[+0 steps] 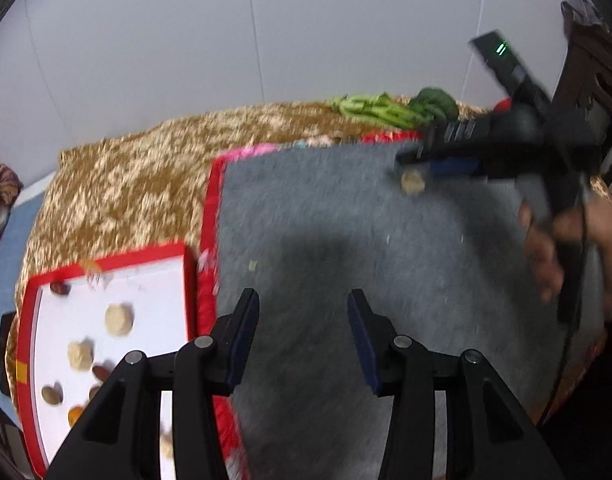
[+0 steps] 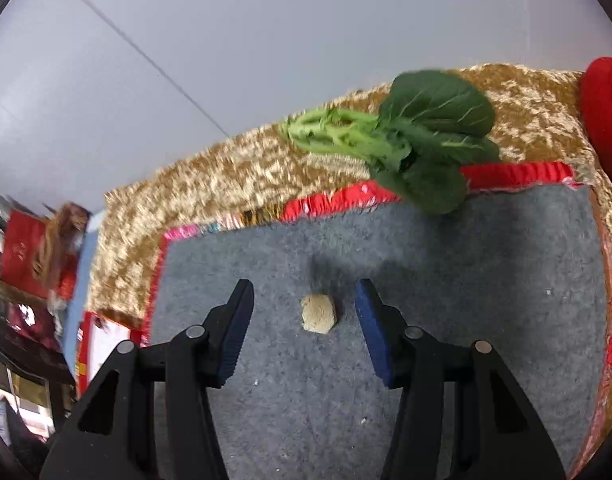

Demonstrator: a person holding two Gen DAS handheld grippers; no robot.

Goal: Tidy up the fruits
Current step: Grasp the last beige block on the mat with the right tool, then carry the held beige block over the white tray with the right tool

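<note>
Though it looks crumbly, the tan lump (image 2: 319, 314) should be light and dry; take it across its flat sides, gently. It's small, faceted, pale beige, lying on the grey mat (image 2: 485, 280) between your right gripper's (image 2: 304, 306) parted fingers, untouched. Left gripper (image 1: 304, 322) stands apart too, empty, near the red-rimmed tray (image 1: 154, 280) at left.

Bright, motion-blurred, fisheye-warped edges

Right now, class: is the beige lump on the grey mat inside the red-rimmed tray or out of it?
Out. The beige lump lies on the grey mat, while the tray sits beside the mat's left edge.
</note>
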